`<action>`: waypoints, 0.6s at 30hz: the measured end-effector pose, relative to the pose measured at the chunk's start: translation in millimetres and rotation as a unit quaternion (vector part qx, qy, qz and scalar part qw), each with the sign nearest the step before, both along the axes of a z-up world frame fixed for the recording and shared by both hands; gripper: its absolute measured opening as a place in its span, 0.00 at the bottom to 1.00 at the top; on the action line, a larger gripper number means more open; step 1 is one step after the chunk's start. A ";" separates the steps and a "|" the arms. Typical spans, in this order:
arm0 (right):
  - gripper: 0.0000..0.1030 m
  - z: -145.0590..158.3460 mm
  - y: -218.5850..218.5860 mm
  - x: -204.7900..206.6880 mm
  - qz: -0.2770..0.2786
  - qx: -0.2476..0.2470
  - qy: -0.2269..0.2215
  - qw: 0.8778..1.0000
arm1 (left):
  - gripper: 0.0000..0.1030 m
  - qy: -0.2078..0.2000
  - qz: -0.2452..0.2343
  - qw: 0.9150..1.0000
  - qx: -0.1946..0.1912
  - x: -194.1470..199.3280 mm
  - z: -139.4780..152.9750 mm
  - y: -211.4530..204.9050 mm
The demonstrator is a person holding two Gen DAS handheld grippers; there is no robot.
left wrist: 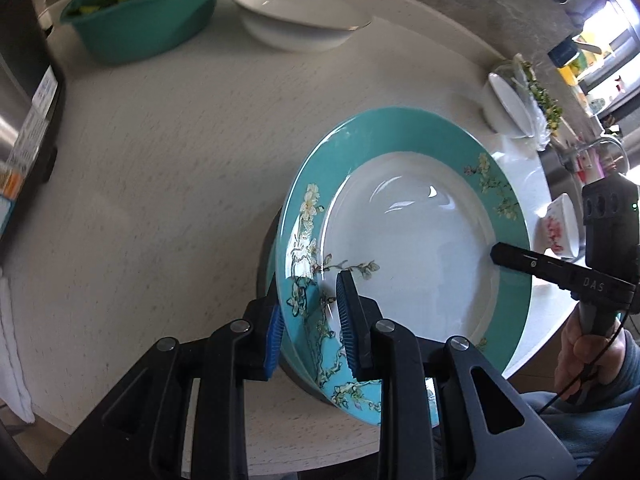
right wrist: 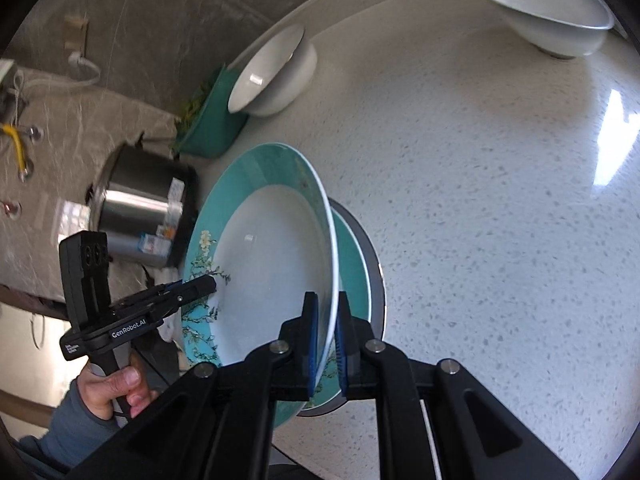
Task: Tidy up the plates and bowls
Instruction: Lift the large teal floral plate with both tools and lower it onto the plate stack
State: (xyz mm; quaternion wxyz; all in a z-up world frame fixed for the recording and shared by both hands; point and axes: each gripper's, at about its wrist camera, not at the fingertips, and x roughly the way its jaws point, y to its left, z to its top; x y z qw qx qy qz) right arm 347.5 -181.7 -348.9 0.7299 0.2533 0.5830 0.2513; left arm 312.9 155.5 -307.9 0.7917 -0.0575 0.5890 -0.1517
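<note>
Plate: you hold the teal-rimmed plate (left wrist: 408,240) off the counter (left wrist: 168,168), one gripper on each side of its rim.
Left gripper (left wrist: 308,316): its blue pads (left wrist: 274,340) are clamped on the near rim, one on the face and one on the underside.
Right gripper (right wrist: 325,340): its fingers are closed tight on the opposite rim, and the thin edge runs between the pads.
Below the plate: a second teal dish (right wrist: 354,268) sits on a dark-rimmed one, directly beneath the lifted plate; I cannot tell whether the two touch.
Orientation: the plate is tilted, with its white well facing up and towards your left gripper. It is round, so it has no long axis; the line that matters runs rim to rim between your two grips.
Done: judging by the stack below, at least two pieces are already gathered in one place.
Left: the white bowl (left wrist: 300,12) stands alone at the back of the counter; a second white bowl (right wrist: 276,76) stands well apart from it.
Not for sorting, in my judgement: the teal basin (left wrist: 144,20) of greens.
Progress: early to middle; the bowls are not yet grouped.
</note>
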 end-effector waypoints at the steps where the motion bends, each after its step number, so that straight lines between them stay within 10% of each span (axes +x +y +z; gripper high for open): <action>1: 0.11 -1.6 3.0 1.2 0.002 -0.002 0.001 1.000 | 0.22 0.003 0.002 1.000 -0.001 -1.2 -4.2 2.9; 18: 0.12 -9.0 22.3 -6.4 0.041 -0.071 -0.025 0.996 | 0.24 -0.010 -0.025 0.997 0.066 2.6 -26.4 -14.9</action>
